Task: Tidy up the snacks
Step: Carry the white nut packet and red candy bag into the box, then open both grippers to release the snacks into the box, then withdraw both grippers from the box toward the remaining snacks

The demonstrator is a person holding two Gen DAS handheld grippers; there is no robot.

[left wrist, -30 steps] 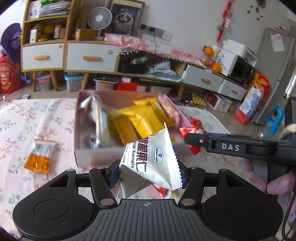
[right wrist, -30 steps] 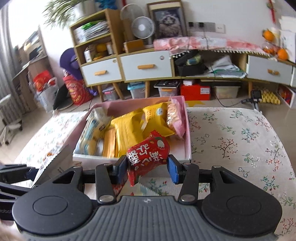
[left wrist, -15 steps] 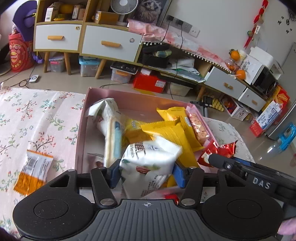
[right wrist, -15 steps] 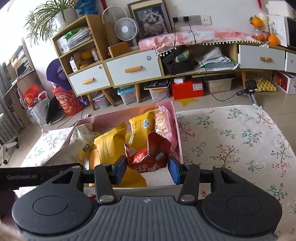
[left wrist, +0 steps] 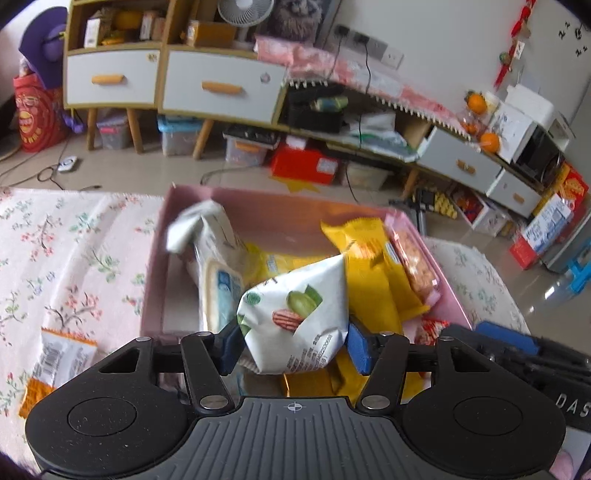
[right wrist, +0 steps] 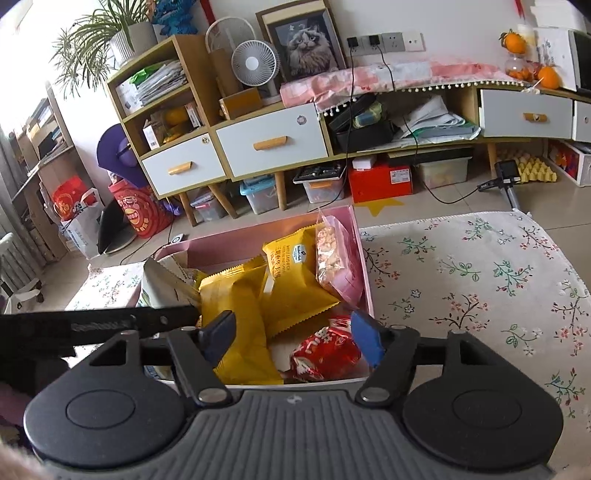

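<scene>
The white nut packet [left wrist: 295, 317], printed with a green and a brown kernel, is sitting pinched between the blue pads of the left gripper [left wrist: 293, 349], hanging over the near half of the pink box [left wrist: 155, 258]. The jaws are pressing on its two sides. At 3 o'clock from it the yellow packets [left wrist: 369, 280] are leaning together inside the box, and at 10 o'clock a pale blue-and-white wrapper [left wrist: 218, 273] is standing on end.

The right gripper [right wrist: 291, 338] is hovering over the box's near right corner with its jaws spread and nothing between them. The red packet [right wrist: 325, 354] is lying loose on the box floor just under its right pad, beside the near wall.

The box is resting on a cloth [right wrist: 480, 280] patterned with small flowers. Behind it, at 12 o'clock, a long low cabinet [right wrist: 269, 144] with white drawers and orange handles is running along the wall, with a small fan [right wrist: 255, 66] and a framed cat picture [right wrist: 306, 48] on top and storage bins on the tiled floor below.

Only the left wrist view is showing an orange-and-white packet [left wrist: 55, 365] lying on the cloth at 9 o'clock, outside the box. Only the right wrist view is showing the pink bag of puffed pieces [right wrist: 332, 258] clearly against the right wall, a potted plant [right wrist: 110, 33] at 11 o'clock, and the left gripper's finger [right wrist: 96, 325] reaching in as a black bar.
</scene>
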